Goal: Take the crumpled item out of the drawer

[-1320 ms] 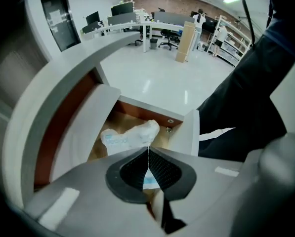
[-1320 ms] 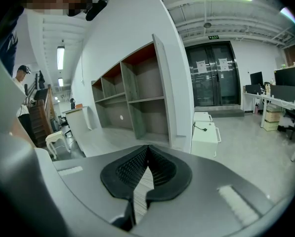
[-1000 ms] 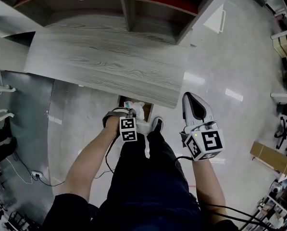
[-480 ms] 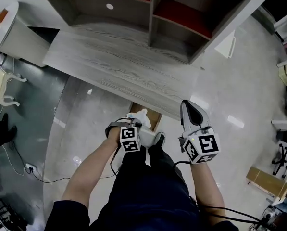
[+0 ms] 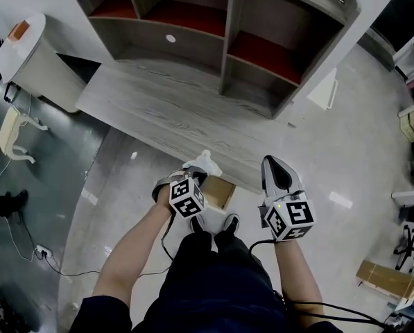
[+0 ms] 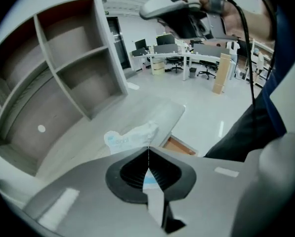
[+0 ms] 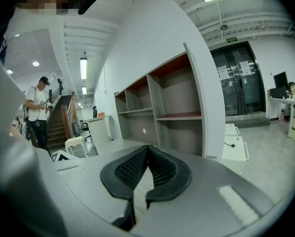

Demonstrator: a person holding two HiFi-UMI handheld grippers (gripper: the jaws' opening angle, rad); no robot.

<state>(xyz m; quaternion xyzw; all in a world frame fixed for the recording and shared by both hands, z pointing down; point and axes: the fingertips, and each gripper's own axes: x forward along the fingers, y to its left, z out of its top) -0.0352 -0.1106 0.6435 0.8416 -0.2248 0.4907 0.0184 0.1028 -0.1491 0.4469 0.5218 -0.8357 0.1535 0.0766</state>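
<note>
While clamped in the left gripper's (image 6: 148, 154) fingers above the open brown drawer (image 5: 217, 191), the crumpled white wrapper (image 6: 132, 136) is judged ready for set-down; the right gripper's (image 7: 147, 151) fingers are together, empty.

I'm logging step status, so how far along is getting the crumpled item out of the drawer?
Done: the crumpled item is clear of the open drawer, up at the desk edge. In hand: the left gripper is shut on it; the right gripper is shut and empty. Left: probably setting it down, perhaps on the desk.
</note>
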